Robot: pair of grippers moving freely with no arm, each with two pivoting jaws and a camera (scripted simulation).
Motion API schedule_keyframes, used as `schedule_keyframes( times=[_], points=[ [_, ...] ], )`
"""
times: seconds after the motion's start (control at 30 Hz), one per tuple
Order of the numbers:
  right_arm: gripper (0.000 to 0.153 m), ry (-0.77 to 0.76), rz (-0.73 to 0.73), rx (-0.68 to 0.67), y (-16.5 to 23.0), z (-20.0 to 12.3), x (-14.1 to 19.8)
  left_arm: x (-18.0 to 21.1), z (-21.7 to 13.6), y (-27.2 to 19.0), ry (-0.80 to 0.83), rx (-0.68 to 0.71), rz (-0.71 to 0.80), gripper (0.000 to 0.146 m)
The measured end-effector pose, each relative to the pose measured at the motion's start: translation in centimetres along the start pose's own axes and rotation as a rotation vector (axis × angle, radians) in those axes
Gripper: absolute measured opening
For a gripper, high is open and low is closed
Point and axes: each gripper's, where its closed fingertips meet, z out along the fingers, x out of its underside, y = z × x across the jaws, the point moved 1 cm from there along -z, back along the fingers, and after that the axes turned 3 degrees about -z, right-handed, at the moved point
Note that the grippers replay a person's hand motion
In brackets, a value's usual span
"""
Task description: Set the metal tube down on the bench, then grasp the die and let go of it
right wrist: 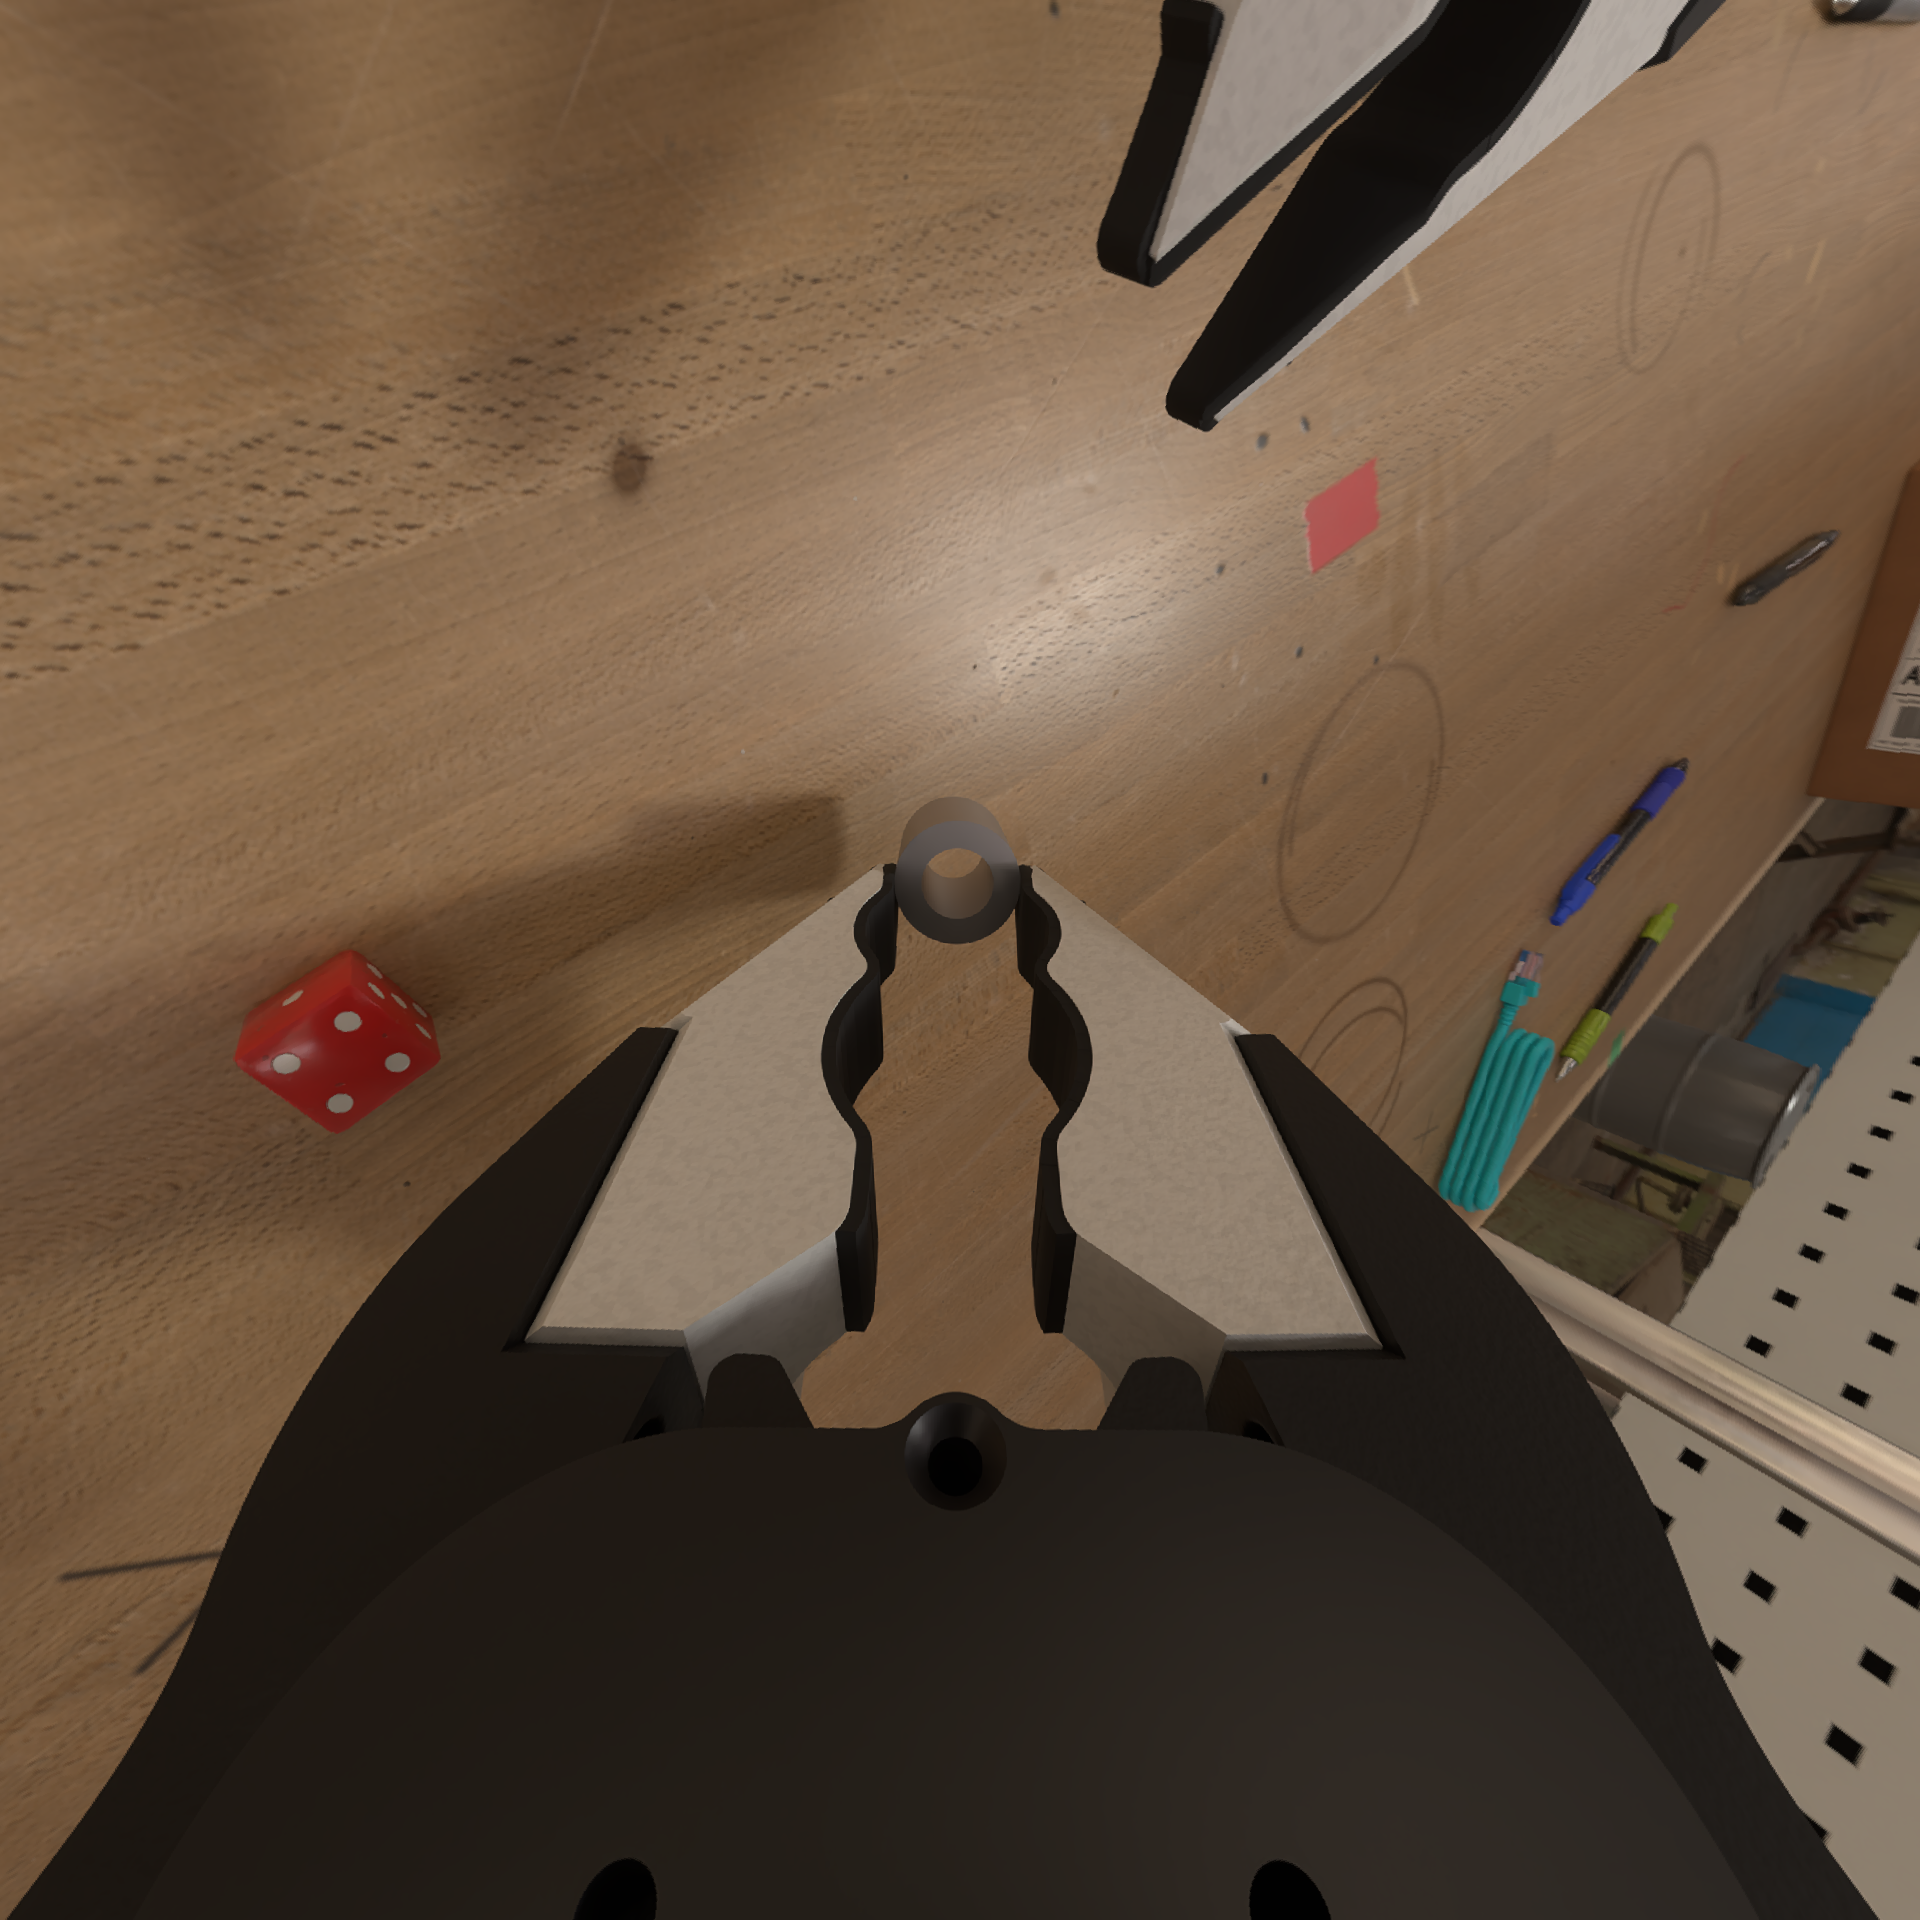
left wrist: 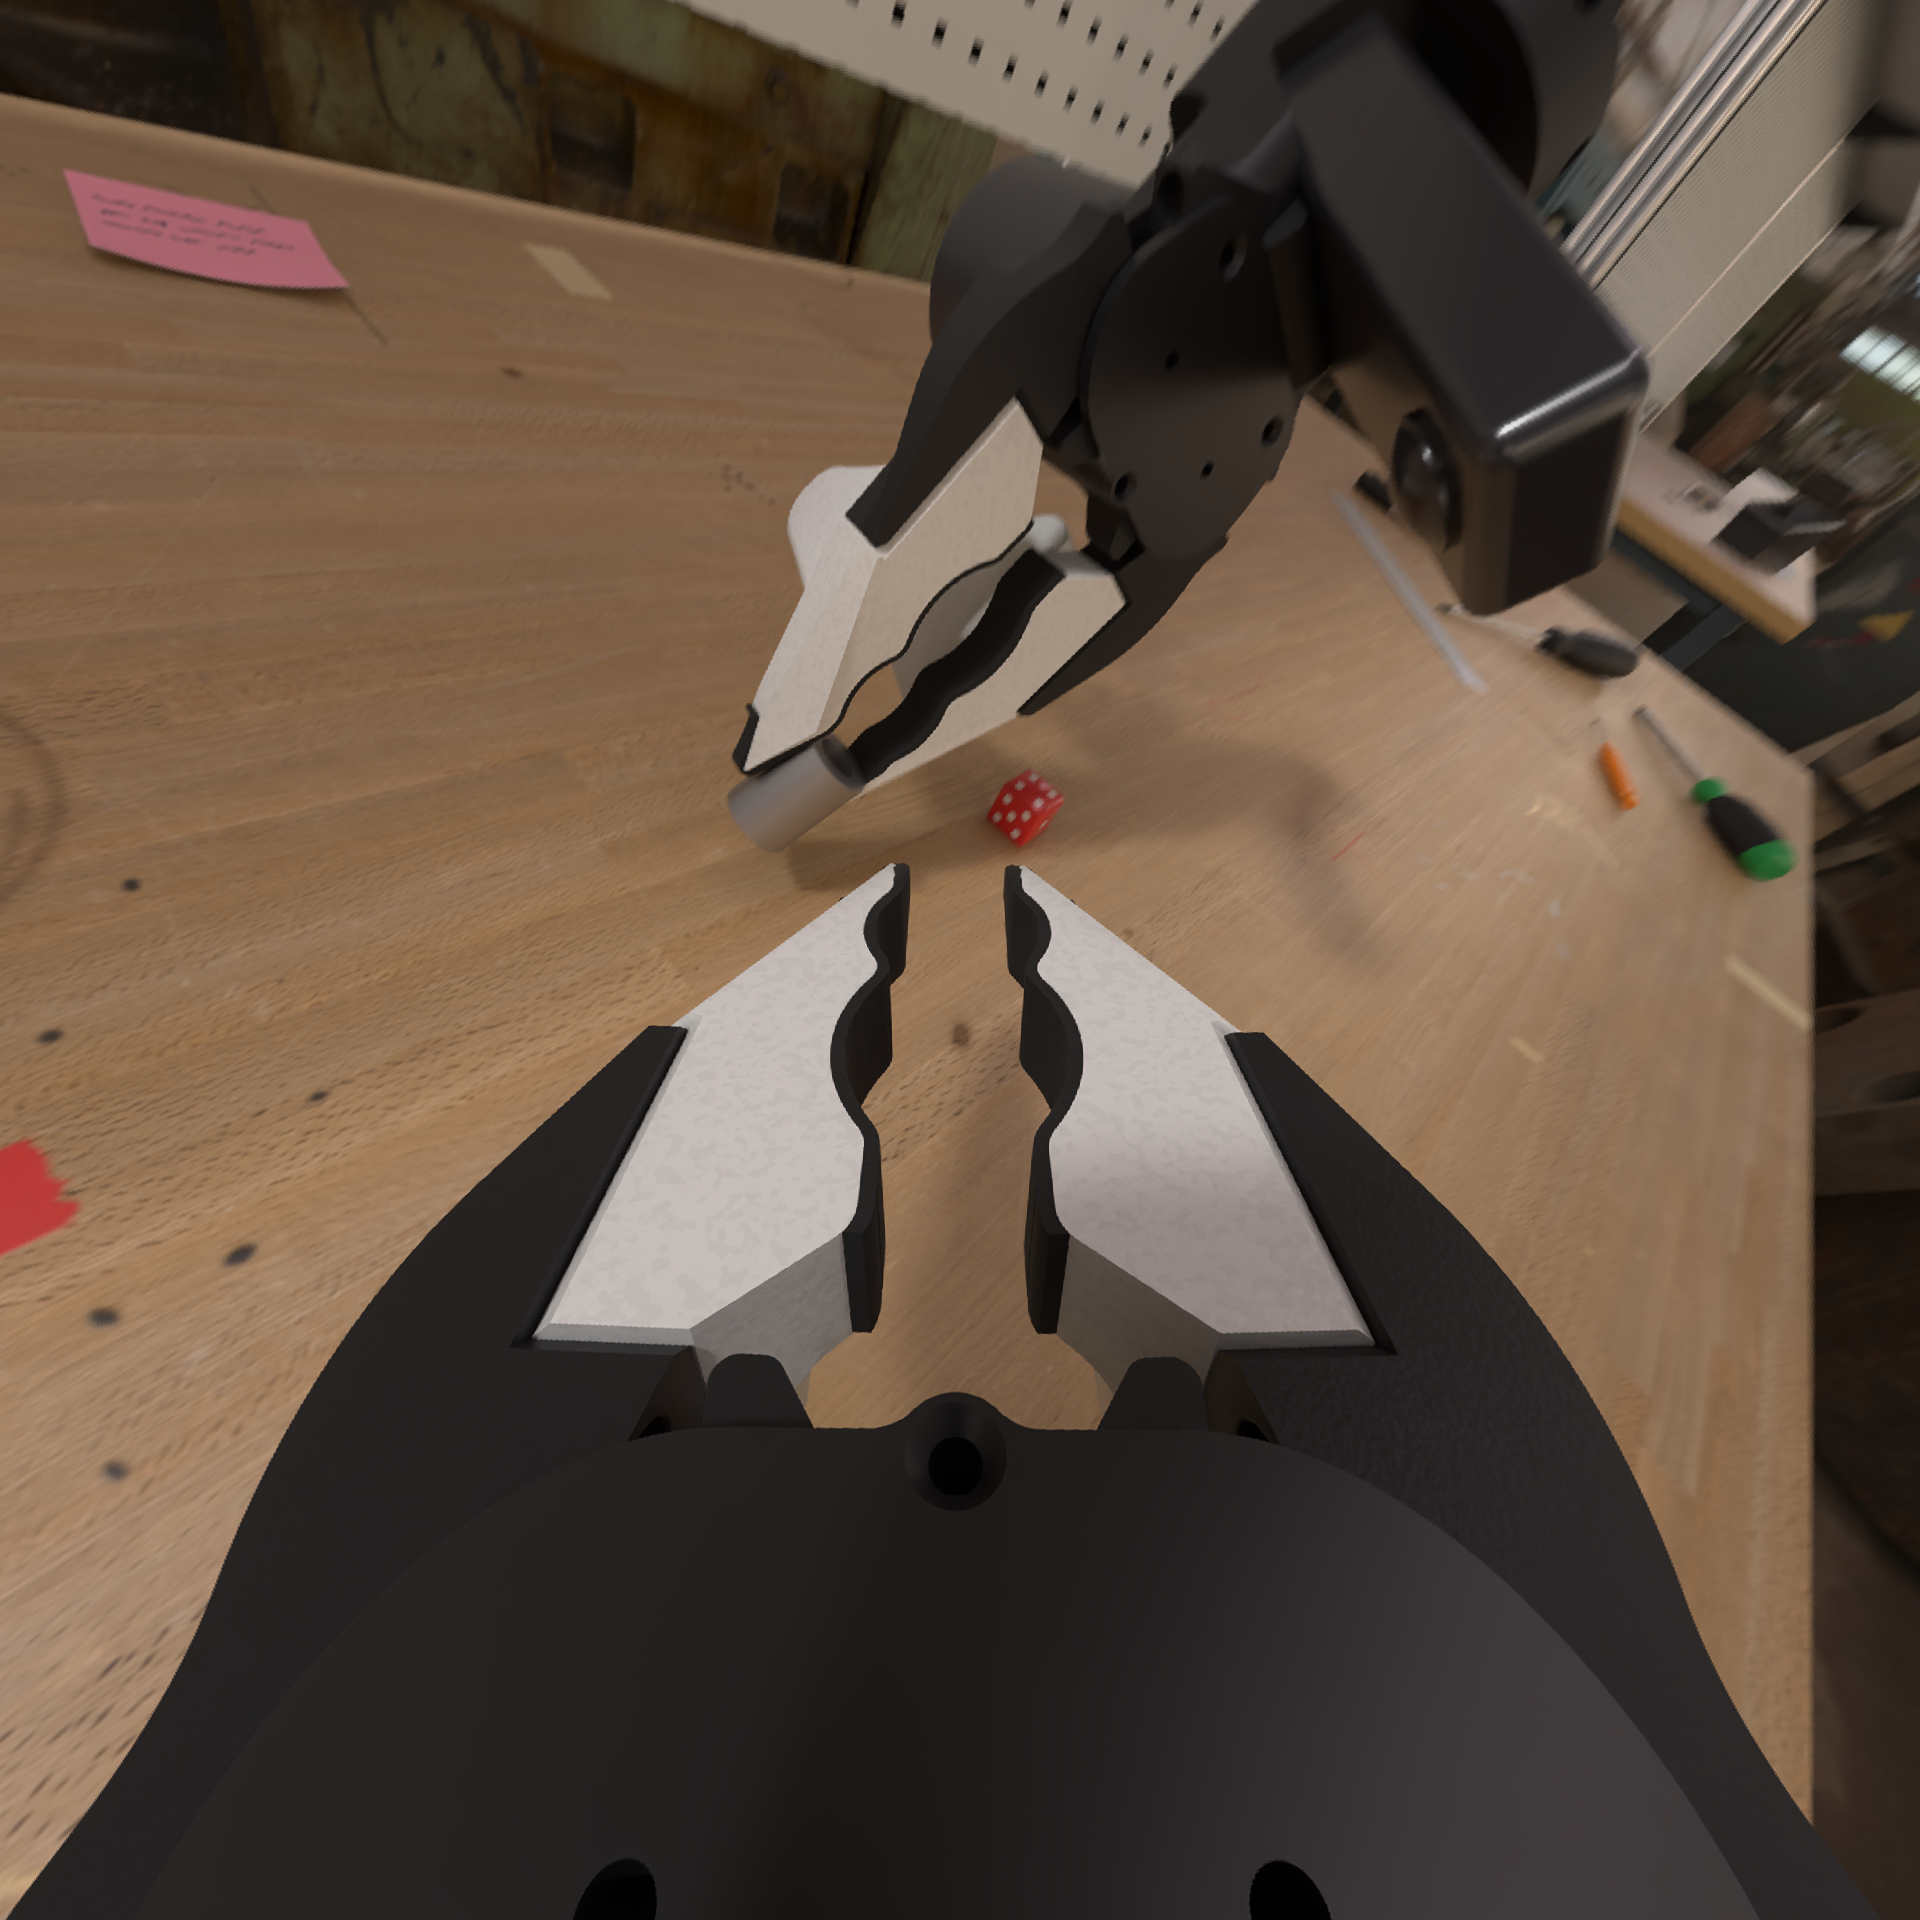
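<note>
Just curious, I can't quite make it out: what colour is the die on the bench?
Red with white dots, clearest in the right wrist view.

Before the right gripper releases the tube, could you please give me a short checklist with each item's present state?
1. Right gripper shut on the metal tube: ok, held at the fingertips.
2. Tube touching the wooden bench: cannot tell; it sits low over its shadow.
3. Bench below the tube free of other things: ok.
4. Red die apart from the tube: ok, it lies on the bench beside it.
5. Left gripper open and empty for the die: ok.
6. Left gripper's line to the die unblocked: ok, though the right gripper hangs close.
</note>
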Motion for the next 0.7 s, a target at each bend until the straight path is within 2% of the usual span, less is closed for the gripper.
schedule_keyframes(
  times=[0.33,0.47,0.57,0.7],
  points=[
    [0.022,-0.045,0.013,-0.097,0.4,0.7,-0.1,2.1,0.4,2.4,0.166,-0.208,0.218,0.018],
    [0.022,-0.128,0.077,-0.104,0.1,0.2,-1.2,1.6,0.6,3.1,0.144,-0.263,0.283,0.018],
    [0.022,-0.267,0.196,-0.008,-1.1,-1.3,-2.3,-0.1,-0.1,1.9,0.014,-0.189,0.294,0.018],
    [0.022,-0.655,0.498,0.185,-3.2,-5.8,-3.6,-3.1,-1.9,-0.3,-0.225,-0.048,0.253,0.018]
  ],
)
